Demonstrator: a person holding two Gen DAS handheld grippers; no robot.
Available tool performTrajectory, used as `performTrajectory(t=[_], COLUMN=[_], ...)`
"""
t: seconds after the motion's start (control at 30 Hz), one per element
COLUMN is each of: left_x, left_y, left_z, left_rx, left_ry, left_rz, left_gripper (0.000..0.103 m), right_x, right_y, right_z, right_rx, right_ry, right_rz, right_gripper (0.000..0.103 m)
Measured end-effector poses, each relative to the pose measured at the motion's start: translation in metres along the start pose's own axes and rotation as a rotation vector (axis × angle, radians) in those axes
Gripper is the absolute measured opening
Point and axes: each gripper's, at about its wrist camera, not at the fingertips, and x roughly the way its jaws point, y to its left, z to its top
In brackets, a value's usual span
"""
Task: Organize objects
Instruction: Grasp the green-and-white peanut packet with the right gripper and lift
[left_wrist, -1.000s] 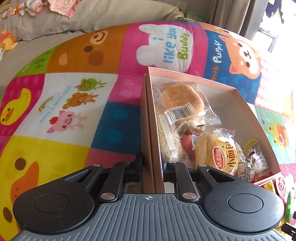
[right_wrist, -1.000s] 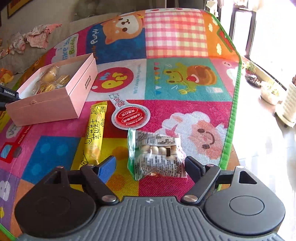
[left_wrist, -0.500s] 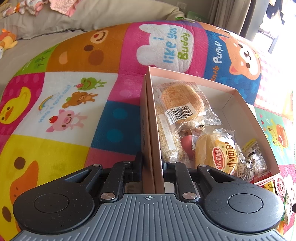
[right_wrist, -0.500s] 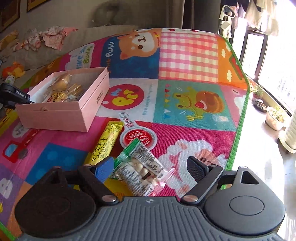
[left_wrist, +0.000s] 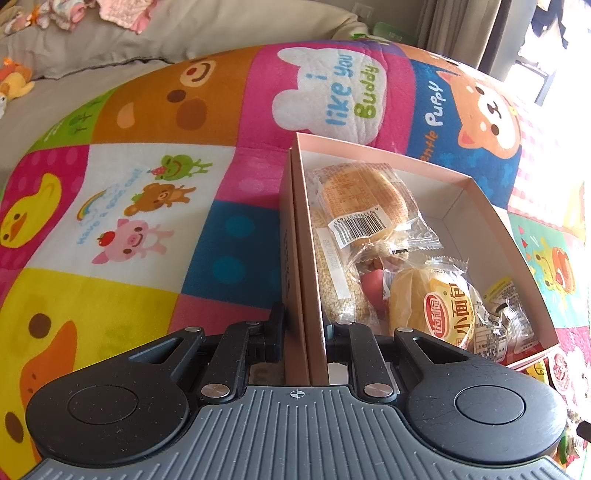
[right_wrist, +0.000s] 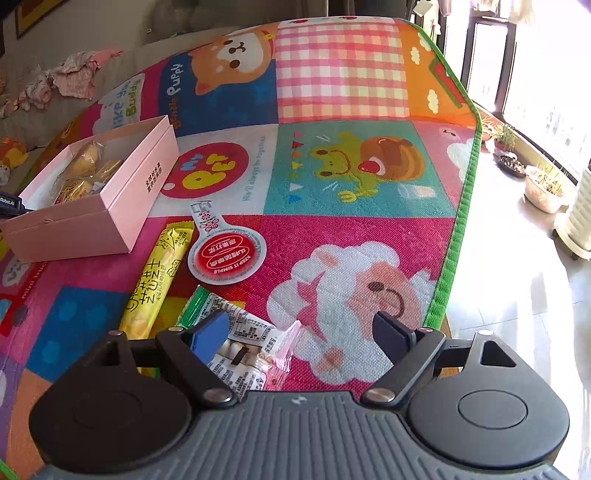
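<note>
A pink box (left_wrist: 491, 221) lies on the cartoon play mat and holds several wrapped buns and snack packs (left_wrist: 369, 206). My left gripper (left_wrist: 304, 332) is shut on the box's near side wall (left_wrist: 297, 258), one finger outside and one inside. The box also shows at the left of the right wrist view (right_wrist: 122, 206). My right gripper (right_wrist: 301, 336) is open, low over the mat. A clear and green pack of small white sweets (right_wrist: 243, 343) lies by its left finger (right_wrist: 208, 334), partly under the gripper body. A yellow snack bar (right_wrist: 155, 280) and a round red-and-white tag (right_wrist: 225, 254) lie just beyond.
The mat's green edge (right_wrist: 458, 236) runs along the right, with tiled floor, plant pots (right_wrist: 543, 188) beyond it. A grey sofa with clothes (left_wrist: 110, 14) and a soft toy (left_wrist: 14, 81) stands behind the mat.
My right gripper has moved right and forward, so the sweets pack now lies by the left finger rather than between the two. The left gripper and box have not moved.
</note>
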Motion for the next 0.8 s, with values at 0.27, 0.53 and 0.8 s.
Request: performTrajectory(t=[0.27, 0.53, 0.8], left_x=[0.000, 0.000, 0.000], left_y=[-0.001, -0.002, -0.001], left_z=[0.000, 0.001, 0.000], left_rx=[0.002, -0.001, -0.003], left_ry=[0.000, -0.001, -0.003], left_rz=[0.000, -0.001, -0.005], left_gripper=[0.018, 0.018, 0.018], right_x=[-0.014, 0.006, 0.012], right_y=[-0.001, -0.010, -0.021], right_z=[-0.006, 0.022, 0.003], right_rx=[-0.034, -0.031, -0.041], right_ry=[-0.037, -0.058, 0.040], right_rz=[-0.055, -0.079, -0.086], right_gripper=[0.086, 0.049, 0.045])
